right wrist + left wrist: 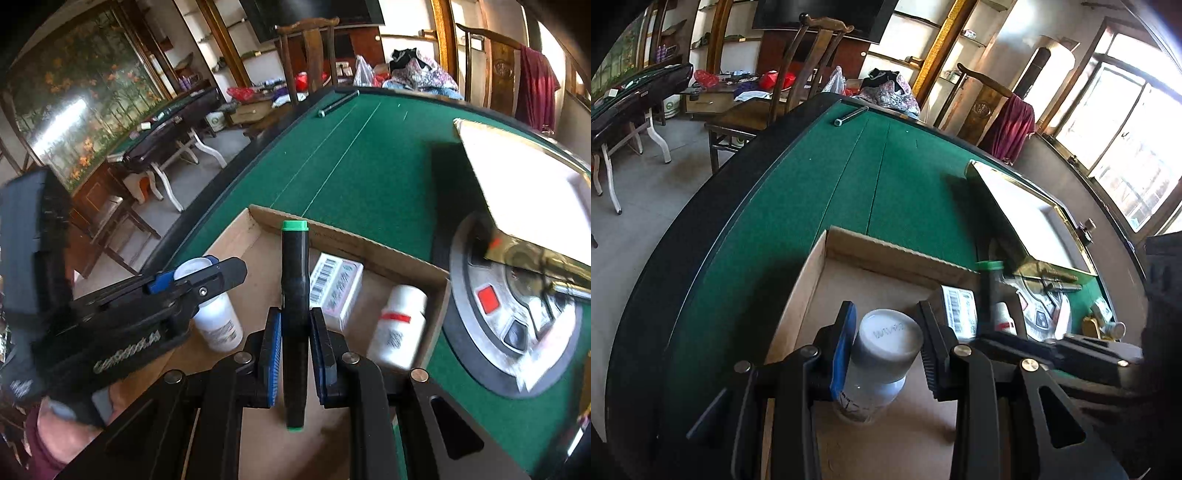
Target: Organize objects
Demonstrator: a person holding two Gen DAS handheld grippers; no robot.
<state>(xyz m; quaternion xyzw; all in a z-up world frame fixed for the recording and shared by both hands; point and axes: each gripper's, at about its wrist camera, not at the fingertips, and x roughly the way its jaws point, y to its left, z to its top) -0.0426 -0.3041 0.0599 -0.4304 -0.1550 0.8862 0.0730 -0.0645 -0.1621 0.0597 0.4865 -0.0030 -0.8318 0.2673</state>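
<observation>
A shallow cardboard box (886,251) (354,236) lies on the green felt table. My left gripper (888,347) is shut on a white capped bottle (886,343), held upright just inside the box; it also shows in the right wrist view (218,325) with the left gripper (192,277) around its cap. My right gripper (295,332) is shut on a black marker with green ends (294,295), upright over the box; the marker also shows in the left wrist view (990,284). Inside the box lie a barcoded carton (336,288) (960,310) and a white bottle with a red band (397,325).
A round metal control panel (509,310) is set in the table right of the box. A gold-framed white tray (1027,214) (524,184) leans above it. A long metal bolt (849,115) (338,103) lies at the table's far edge. Chairs stand beyond the table.
</observation>
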